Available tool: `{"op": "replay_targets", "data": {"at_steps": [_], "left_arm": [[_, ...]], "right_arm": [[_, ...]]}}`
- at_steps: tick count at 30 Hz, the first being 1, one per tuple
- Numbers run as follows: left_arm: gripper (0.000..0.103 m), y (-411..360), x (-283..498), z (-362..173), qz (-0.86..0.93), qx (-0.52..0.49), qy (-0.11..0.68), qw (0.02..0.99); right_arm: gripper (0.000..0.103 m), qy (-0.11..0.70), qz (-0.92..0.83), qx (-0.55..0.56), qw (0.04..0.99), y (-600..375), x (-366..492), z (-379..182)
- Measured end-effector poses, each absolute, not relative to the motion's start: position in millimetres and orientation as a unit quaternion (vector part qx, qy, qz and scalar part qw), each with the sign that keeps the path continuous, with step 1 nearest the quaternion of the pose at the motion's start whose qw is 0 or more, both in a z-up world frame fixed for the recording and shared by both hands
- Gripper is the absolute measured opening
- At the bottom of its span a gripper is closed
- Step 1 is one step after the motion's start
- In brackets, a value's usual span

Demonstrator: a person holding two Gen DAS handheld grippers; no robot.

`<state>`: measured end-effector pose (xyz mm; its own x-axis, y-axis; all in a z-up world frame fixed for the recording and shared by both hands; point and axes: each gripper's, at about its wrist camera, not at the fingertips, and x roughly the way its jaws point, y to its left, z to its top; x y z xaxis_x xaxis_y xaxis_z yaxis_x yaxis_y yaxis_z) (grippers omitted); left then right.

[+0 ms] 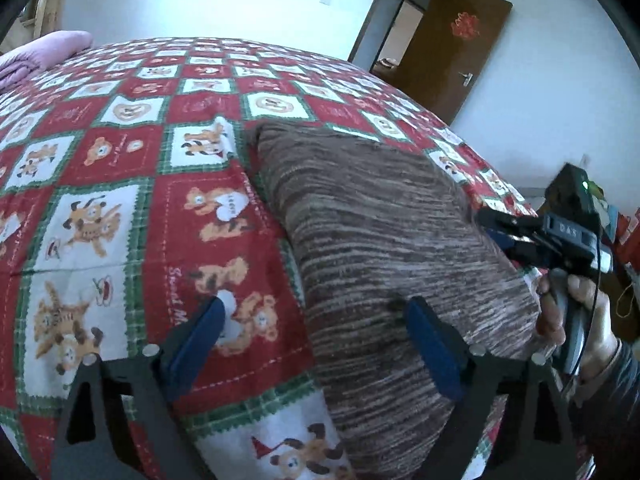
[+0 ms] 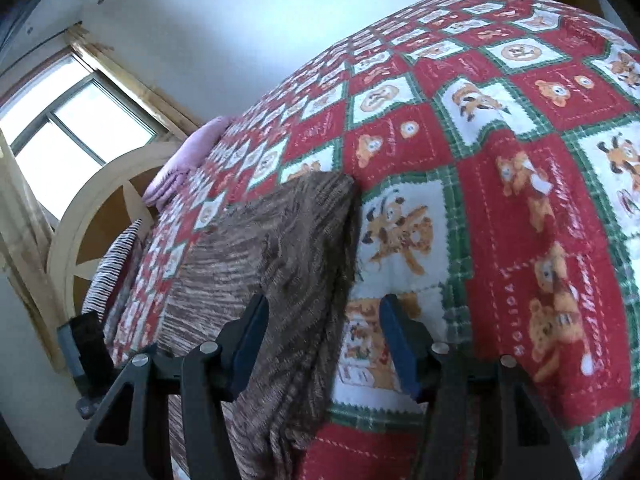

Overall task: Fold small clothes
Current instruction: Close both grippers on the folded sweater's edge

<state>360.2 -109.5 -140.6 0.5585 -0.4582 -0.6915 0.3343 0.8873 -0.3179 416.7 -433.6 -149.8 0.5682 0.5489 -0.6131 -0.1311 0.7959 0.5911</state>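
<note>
Brown striped knit garment on teddy-bear bedspread; pink blanket beyond. Left gripper, right gripper: jaws spread, empty. Garment's near end cut off.

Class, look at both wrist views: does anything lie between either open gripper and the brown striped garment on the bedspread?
Nothing visible does. The left gripper and right gripper are both open directly over an edge of the brown striped garment, which lies uncovered on the bedspread.
</note>
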Motion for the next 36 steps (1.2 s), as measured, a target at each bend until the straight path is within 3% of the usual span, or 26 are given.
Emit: {"op": "replay_targets", "data": {"at_steps": [20,25,28,32,36], "left_arm": [[0.087,-122.5,357.4,-141.7,-0.232,-0.041,0.412,0.880],[0.083,-124.9,357.4,-141.0,-0.237,-0.037,0.413,0.878],[0.082,-127.4,358.4,-140.7,-0.239,-0.034,0.416,0.877],[0.067,-131.2,357.6,-139.0,-0.254,-0.034,0.417,0.872],[0.045,-137.9,354.4,-133.4,-0.258,-0.028,0.418,0.871]], "right_arm": [[0.058,0.419,0.248,0.256,0.835,-406.1,456.2,-158.2],[0.035,0.418,0.265,0.263,0.828,-404.2,453.5,-162.3],[0.033,0.418,0.261,0.258,0.831,-402.5,453.4,-163.2],[0.033,0.421,0.249,0.246,0.837,-399.1,453.6,-163.1],[0.031,0.420,0.233,0.247,0.842,-396.7,449.6,-161.4]]}}
